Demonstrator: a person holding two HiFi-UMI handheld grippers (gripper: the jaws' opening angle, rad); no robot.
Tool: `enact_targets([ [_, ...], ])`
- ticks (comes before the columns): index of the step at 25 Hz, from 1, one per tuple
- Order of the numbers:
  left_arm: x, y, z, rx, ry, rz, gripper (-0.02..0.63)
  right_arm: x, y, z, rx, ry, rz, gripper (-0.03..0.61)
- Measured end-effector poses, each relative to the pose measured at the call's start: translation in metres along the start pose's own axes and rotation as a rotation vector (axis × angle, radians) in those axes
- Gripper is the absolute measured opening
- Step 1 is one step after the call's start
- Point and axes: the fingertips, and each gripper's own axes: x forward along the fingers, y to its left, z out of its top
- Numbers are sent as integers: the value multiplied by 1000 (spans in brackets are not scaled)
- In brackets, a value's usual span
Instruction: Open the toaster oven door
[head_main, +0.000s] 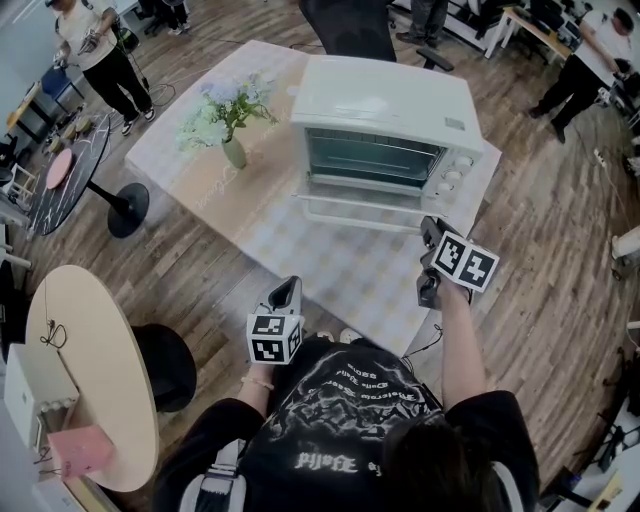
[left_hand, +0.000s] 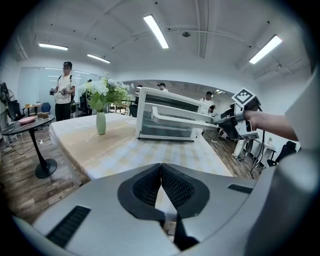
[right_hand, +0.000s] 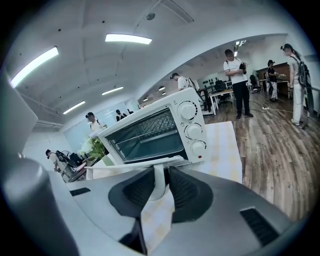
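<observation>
A white toaster oven (head_main: 390, 110) stands on the checked tablecloth (head_main: 330, 270). Its glass door (head_main: 365, 205) hangs swung down and outward, so the wire rack inside shows in the right gripper view. My right gripper (head_main: 432, 232) is at the right end of the door handle (head_main: 360, 222). There the jaws (right_hand: 160, 184) are shut on the white handle (right_hand: 158, 181), with a pad against each side. My left gripper (head_main: 287, 292) hovers near the table's front edge, away from the oven (left_hand: 165, 120), with its pads (left_hand: 172, 186) pressed together on nothing.
A vase of flowers (head_main: 228, 120) stands on the table left of the oven. A dark chair (head_main: 350, 25) is behind the table. To the left are a black round side table (head_main: 70, 170), a pale round table (head_main: 90, 370) and a black stool (head_main: 168, 365). People stand around the room's edges.
</observation>
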Motion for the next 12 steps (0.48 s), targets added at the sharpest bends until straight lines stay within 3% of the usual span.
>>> enact_targets([
  [12,6,0,2,-9,-5,12,20,-5,-8,-36,-59,-12,-20,97],
])
